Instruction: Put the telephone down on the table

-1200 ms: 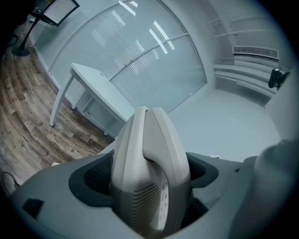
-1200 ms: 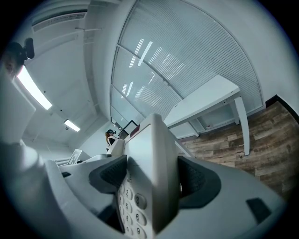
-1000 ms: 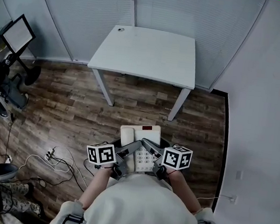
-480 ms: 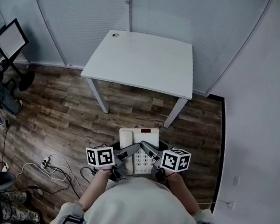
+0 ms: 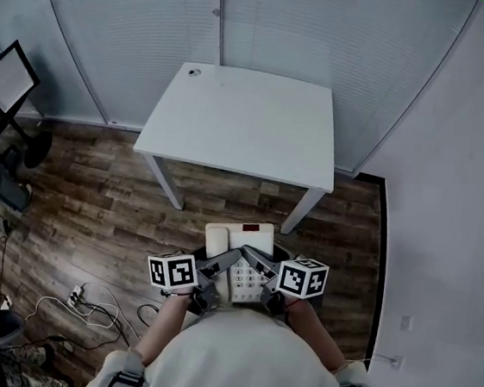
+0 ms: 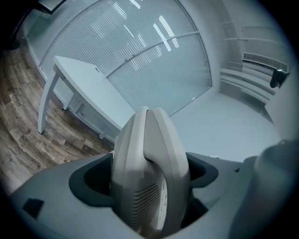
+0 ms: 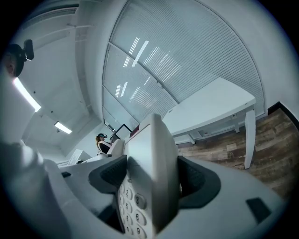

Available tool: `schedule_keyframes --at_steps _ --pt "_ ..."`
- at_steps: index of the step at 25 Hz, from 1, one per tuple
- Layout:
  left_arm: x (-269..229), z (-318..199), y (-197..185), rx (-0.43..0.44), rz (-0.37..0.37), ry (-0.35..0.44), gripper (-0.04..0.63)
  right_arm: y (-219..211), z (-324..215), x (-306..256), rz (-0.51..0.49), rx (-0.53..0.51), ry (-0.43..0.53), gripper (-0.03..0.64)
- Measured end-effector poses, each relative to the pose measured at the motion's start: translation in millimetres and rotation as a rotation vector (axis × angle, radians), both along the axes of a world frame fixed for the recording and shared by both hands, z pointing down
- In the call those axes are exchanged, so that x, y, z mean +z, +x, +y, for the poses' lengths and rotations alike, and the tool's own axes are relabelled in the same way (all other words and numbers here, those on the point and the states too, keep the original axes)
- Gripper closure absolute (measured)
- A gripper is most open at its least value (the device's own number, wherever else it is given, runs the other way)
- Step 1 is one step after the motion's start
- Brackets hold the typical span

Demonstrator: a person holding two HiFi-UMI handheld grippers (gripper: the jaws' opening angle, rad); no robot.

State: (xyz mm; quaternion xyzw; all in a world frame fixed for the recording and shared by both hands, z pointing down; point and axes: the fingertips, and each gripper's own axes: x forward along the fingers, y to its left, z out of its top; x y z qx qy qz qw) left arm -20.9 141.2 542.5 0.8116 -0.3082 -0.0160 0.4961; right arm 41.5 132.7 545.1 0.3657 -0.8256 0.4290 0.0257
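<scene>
I hold a white desk telephone [image 5: 241, 251] with a keypad and a red display in front of my chest, above the wooden floor. My left gripper [image 5: 216, 268] is shut on its left side, where the handset [image 6: 148, 172] fills the left gripper view. My right gripper [image 5: 259, 268] is shut on the right edge of the telephone [image 7: 148, 182], keypad showing beside the jaws. The white table [image 5: 246, 124] stands ahead of me, its near edge a short way beyond the phone.
Frosted glass walls [image 5: 141, 12] run behind the table and a white wall [image 5: 457, 213] closes the right side. A monitor on a stand [image 5: 3, 83] and loose cables [image 5: 90, 305] are at the left on the floor. A person shows far off in the right gripper view.
The table has come nearer and lower in the head view as I walk toward it. Both grippers keep the same hold on the telephone.
</scene>
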Motion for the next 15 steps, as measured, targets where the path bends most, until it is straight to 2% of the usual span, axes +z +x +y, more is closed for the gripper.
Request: schedule_keyframes --at_steps 15 --pt "-6 -114 -42 0.019 0.032 -0.008 0.164 -42 -112 -8 0.029 0.025 -0.011 0.278"
